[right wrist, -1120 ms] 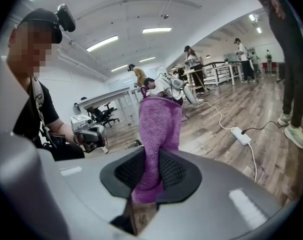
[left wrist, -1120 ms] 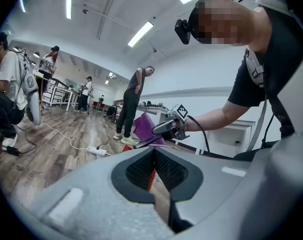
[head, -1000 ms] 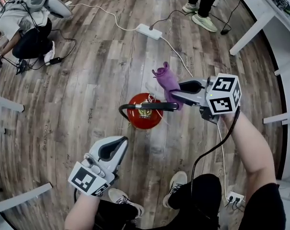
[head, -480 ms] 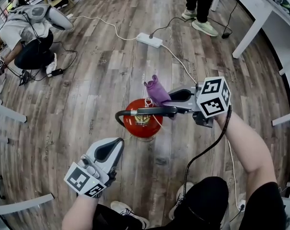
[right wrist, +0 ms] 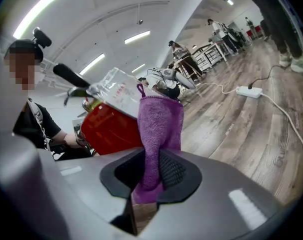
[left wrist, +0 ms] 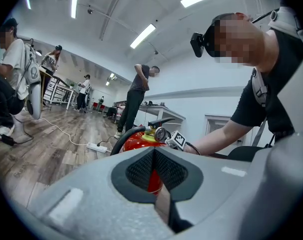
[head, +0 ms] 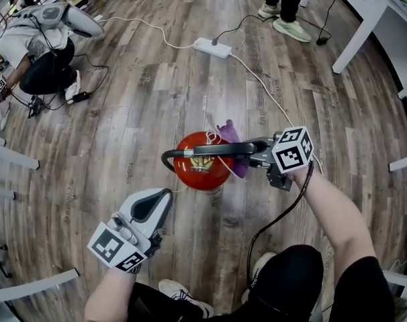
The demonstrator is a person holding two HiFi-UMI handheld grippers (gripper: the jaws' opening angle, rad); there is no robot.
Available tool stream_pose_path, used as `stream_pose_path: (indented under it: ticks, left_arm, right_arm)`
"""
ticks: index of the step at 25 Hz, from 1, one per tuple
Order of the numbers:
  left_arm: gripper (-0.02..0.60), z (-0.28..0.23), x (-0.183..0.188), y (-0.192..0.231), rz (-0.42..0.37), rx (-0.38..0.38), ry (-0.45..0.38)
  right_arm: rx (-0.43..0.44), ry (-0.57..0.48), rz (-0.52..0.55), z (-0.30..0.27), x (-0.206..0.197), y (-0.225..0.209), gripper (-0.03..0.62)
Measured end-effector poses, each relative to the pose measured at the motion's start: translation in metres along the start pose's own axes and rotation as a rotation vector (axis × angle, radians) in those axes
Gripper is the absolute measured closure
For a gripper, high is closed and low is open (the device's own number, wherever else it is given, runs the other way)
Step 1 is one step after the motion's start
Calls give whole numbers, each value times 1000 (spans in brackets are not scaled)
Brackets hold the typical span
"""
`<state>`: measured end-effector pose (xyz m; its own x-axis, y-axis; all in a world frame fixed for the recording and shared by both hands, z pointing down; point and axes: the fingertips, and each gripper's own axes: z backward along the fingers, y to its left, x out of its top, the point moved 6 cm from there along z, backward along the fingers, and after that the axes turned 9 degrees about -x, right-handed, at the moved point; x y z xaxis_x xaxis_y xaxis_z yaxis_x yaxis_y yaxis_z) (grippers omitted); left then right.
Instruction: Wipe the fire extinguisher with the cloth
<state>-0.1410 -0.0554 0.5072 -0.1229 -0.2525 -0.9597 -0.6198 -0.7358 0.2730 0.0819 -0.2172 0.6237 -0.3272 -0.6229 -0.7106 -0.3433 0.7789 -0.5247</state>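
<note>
A red fire extinguisher stands upright on the wood floor, with a black hose curving off its top to the left. My right gripper is shut on a purple cloth, which hangs against the extinguisher's right side. In the right gripper view the cloth stands up from between the jaws, with the red body just behind it to the left. My left gripper is shut and holds nothing, low and to the left of the extinguisher. From the left gripper the extinguisher shows straight ahead.
A white power strip and its cable lie on the floor beyond the extinguisher. A person crouches at the far left. Another person's feet stand at the top. White table legs line the right side.
My right gripper has come down with the cloth, from above the extinguisher's valve to its right side. The left gripper has sunk slightly.
</note>
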Motion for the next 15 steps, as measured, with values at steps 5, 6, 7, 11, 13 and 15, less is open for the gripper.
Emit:
stream_pose_path:
  ticks: [5,6,7,11,13,15]
  left_arm:
    - [577,3,-7,5,8,11,27]
    - [577,3,-9,6,9,13,36]
    - [577,4,-10,6,10,16,43]
    - [577,10,-15,7,11,29,72]
    - [577,15,-19,8,15,38,87]
    - [577,19,-23,9,18,51,104]
  right_arm:
    - [-5,-7,-153,-27,-55,-23,522]
    - [-15,2,-173,-32,-67,-28,522]
    - [-24,21,-187,-37,-80,-33,522]
    - [-61,73,-282,-61,-133,-52,522]
    - [-101,128,-312,-73,-161,-59,522]
    - [-142,205,-320,-85,-186,-63,522]
